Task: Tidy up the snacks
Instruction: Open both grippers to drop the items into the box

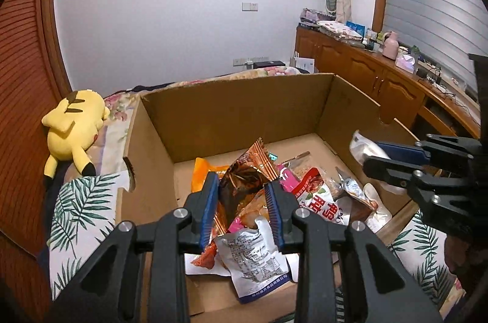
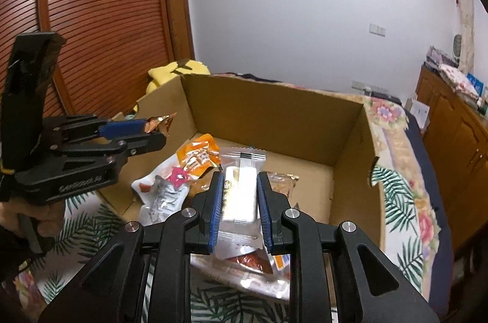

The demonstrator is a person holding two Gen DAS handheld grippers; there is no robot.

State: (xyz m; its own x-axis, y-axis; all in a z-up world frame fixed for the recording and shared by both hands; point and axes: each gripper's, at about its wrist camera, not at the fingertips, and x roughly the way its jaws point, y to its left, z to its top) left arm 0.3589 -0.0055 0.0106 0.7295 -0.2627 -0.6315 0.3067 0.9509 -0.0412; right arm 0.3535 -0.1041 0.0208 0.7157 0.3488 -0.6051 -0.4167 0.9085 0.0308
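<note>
An open cardboard box [image 1: 231, 112] on the bed holds several snack packets. My left gripper [image 1: 242, 194] is shut on a shiny brown-orange foil packet [image 1: 244, 179] and holds it above the box's near part; it shows at the left of the right wrist view [image 2: 152, 129]. My right gripper [image 2: 239, 185] is shut on a clear-wrapped white bar packet [image 2: 241, 191] over the box [image 2: 274, 109]; it shows at the right of the left wrist view [image 1: 370, 153]. Below lie an orange packet [image 2: 198, 155], a silver pouch [image 1: 256, 255] and a red-and-white packet [image 1: 320, 194].
A yellow plush toy [image 1: 76, 127] lies left of the box against a wooden louvred door [image 1: 21, 85]. Leaf-print cloth [image 1: 79, 216] covers the bed around the box. A wooden cabinet [image 1: 381, 75] with clutter runs along the right wall.
</note>
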